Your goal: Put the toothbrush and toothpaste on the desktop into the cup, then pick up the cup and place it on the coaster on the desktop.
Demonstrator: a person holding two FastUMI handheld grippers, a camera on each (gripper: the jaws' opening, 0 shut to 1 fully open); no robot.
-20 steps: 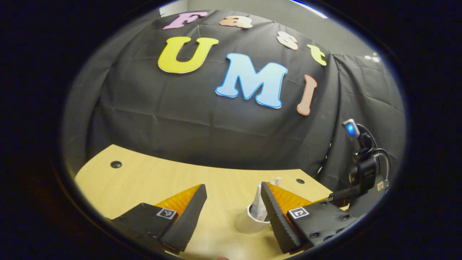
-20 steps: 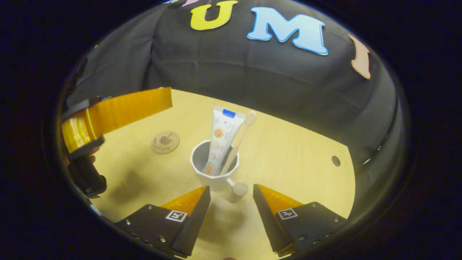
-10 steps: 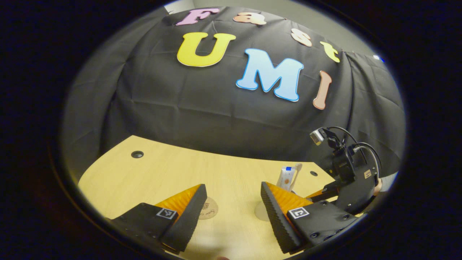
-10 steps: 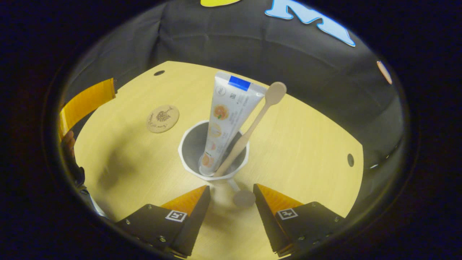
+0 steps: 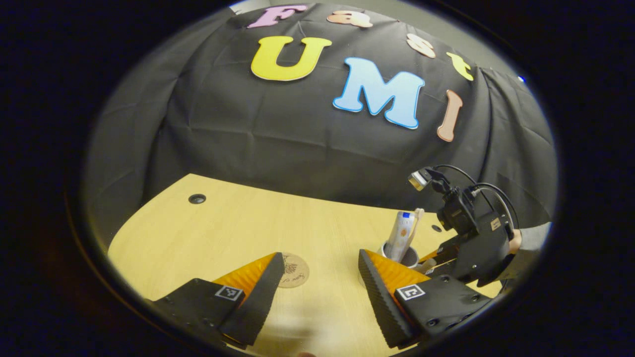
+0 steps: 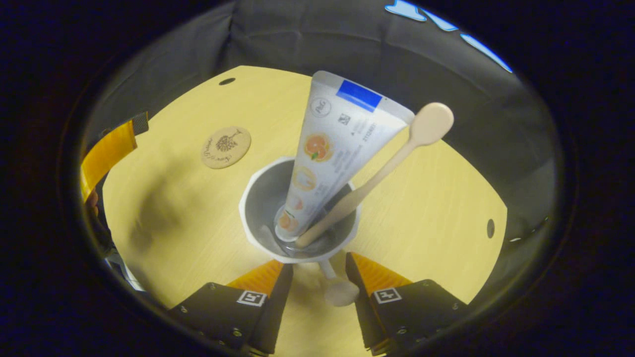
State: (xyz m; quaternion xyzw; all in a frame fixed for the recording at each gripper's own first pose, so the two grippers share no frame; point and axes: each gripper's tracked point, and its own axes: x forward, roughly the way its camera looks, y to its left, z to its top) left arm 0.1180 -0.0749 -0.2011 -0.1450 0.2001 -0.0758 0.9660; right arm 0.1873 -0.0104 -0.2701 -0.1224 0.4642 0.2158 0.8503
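Now the cup (image 6: 297,218) stands upright on the surface (image 6: 426,198), and it serves as the landmark. Inside it the toothpaste (image 6: 337,144) stands cap down, leaning away from the camera, and the toothbrush (image 6: 377,168) leans beside it, crossing the rim on the right in the right gripper view. The coaster (image 6: 226,147) lies flat on the surface, apart from the cup, up and to the left of it in that view.

The right tool (image 6: 320,290) sits low just in front of the cup, its fingers parted with the cup's handle (image 6: 337,290) between them; I cannot tell whether either finger touches the handle.

From the left gripper view, the cup (image 5: 409,255) sits to the right, partly behind that tool's right finger, with the right tool (image 5: 476,248) just beyond it, held by a hand. The coaster (image 5: 292,270) lies left of the cup. The left tool (image 5: 320,277) hangs wide open, holding nothing.
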